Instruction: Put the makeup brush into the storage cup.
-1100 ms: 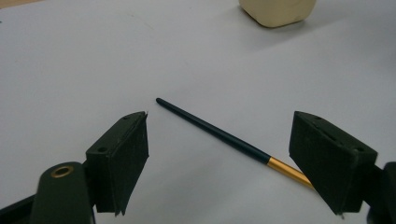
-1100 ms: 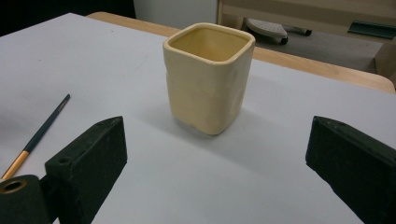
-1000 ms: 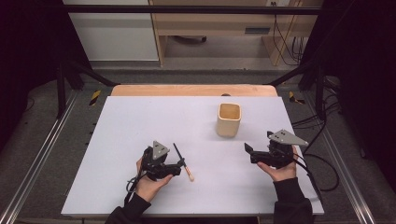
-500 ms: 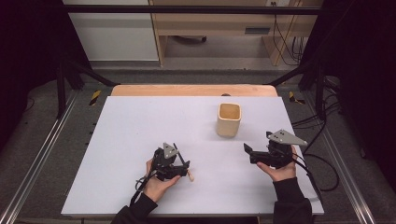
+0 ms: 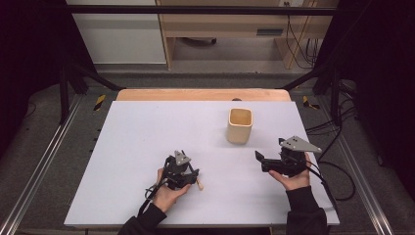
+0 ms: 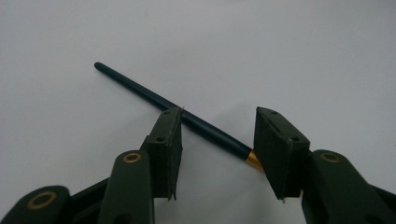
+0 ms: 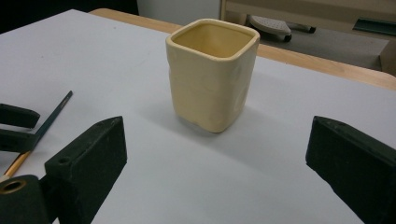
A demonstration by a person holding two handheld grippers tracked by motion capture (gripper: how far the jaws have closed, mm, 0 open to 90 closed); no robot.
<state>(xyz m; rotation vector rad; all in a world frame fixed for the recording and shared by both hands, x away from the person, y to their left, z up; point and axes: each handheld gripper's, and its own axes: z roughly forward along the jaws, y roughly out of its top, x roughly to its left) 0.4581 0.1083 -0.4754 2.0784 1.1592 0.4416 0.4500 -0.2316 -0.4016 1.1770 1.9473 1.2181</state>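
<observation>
A thin brush (image 6: 135, 86) with a dark handle and a gold ferrule lies flat on the white table (image 5: 147, 127). My left gripper (image 6: 218, 114) is lowered over it. Its jaws have just been closing and stand on either side of the handle, with gaps still showing, so it is open. In the high view the left gripper (image 5: 178, 169) covers most of the brush, whose pale end (image 5: 199, 185) sticks out. My right gripper (image 5: 260, 161) is open and held above the table, pointing at a cream square cup (image 7: 212, 74), with nothing between its jaws.
The cup (image 5: 240, 126) stands upright right of centre, apart from both grippers. A wooden strip (image 5: 195, 94) runs along the far table edge. Metal rails and cables flank the table, and a shelf unit stands beyond it.
My left gripper has shifted right and down onto the brush, and its jaws have narrowed around the handle. The right gripper and the cup have kept still.
</observation>
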